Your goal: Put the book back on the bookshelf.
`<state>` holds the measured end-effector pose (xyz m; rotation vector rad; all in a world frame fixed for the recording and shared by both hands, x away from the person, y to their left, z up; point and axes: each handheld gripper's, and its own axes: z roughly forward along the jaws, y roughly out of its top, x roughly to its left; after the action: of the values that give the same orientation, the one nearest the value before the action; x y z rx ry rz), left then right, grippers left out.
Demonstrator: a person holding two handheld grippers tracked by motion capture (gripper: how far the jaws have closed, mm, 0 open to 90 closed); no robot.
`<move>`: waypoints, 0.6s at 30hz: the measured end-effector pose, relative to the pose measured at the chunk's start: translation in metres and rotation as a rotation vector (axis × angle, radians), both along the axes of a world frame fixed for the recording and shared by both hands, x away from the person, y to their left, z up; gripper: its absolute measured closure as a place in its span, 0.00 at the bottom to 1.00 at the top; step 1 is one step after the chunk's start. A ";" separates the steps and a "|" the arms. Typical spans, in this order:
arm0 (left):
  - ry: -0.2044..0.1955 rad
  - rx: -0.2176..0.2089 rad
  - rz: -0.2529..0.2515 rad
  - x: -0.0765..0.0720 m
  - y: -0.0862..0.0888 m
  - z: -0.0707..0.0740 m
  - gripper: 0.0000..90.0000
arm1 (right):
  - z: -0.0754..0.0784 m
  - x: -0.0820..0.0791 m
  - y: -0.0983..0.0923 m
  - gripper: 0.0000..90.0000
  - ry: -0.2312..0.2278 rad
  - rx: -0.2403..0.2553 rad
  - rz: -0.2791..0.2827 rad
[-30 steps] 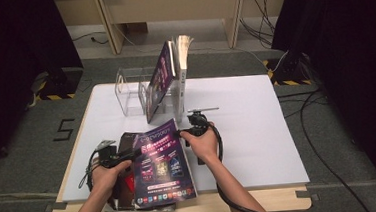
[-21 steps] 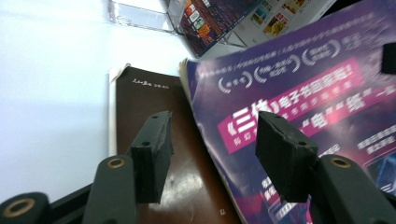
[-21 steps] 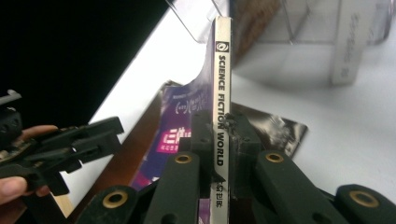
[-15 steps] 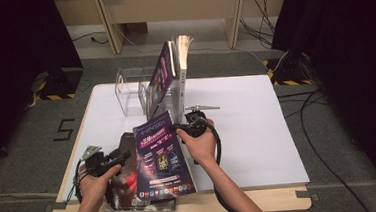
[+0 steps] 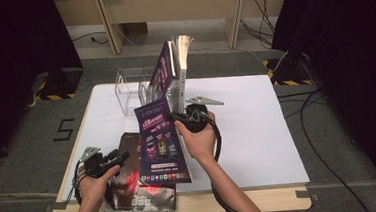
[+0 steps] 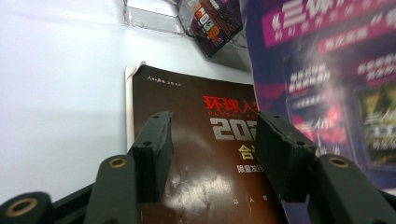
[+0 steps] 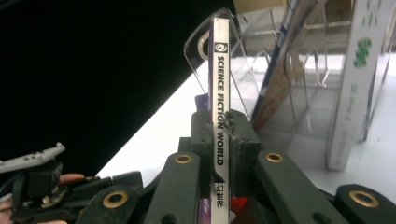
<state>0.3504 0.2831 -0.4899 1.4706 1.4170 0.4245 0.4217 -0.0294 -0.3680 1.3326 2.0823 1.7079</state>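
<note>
A purple magazine [image 5: 161, 143] is held up at a slant over the table's front middle. My right gripper [image 5: 174, 118] is shut on its spine [image 7: 219, 84], which reads "Science Fiction World"; the jaws [image 7: 219, 126] press it from both sides. Below it, a dark brown magazine [image 5: 136, 190] with red print lies flat near the front edge. My left gripper [image 5: 122, 158] hovers open over that magazine's left part [image 6: 196, 154], jaws [image 6: 212, 140] apart with nothing between them. The purple magazine [image 6: 327, 84] hangs to the right in the left gripper view.
A clear acrylic rack [image 5: 130, 90] stands at the back of the white table [image 5: 258, 131]. A purple magazine [image 5: 163, 70] leans in it beside an upright white book [image 5: 181, 71]. The rack's left slots [image 7: 280, 70] are unfilled. Cables trail from both grippers.
The right gripper has carried the purple magazine up and away toward the rack, uncovering the dark magazine. The left gripper has drawn back toward the front left, off the purple magazine.
</note>
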 end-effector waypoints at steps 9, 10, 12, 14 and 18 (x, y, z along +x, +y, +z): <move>-0.004 0.000 -0.005 -0.002 0.000 -0.001 0.51 | 0.028 -0.001 0.007 0.92 -0.108 0.049 -0.042; -0.004 0.002 -0.006 -0.003 0.000 -0.001 0.51 | 0.031 -0.001 0.008 0.92 -0.119 0.057 -0.043; -0.004 0.004 -0.008 -0.003 0.000 -0.002 0.51 | 0.034 0.000 0.008 0.92 -0.129 0.067 -0.045; -0.003 0.003 -0.011 -0.004 -0.001 -0.002 0.51 | 0.041 0.002 0.010 0.92 -0.150 0.084 -0.054; -0.008 0.001 -0.006 -0.004 0.001 -0.001 0.51 | 0.049 0.005 0.014 0.92 -0.183 0.101 -0.054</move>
<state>0.3465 0.2841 -0.4907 1.4721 1.4060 0.4276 0.4268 -0.0156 -0.3190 1.1963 1.8678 1.8568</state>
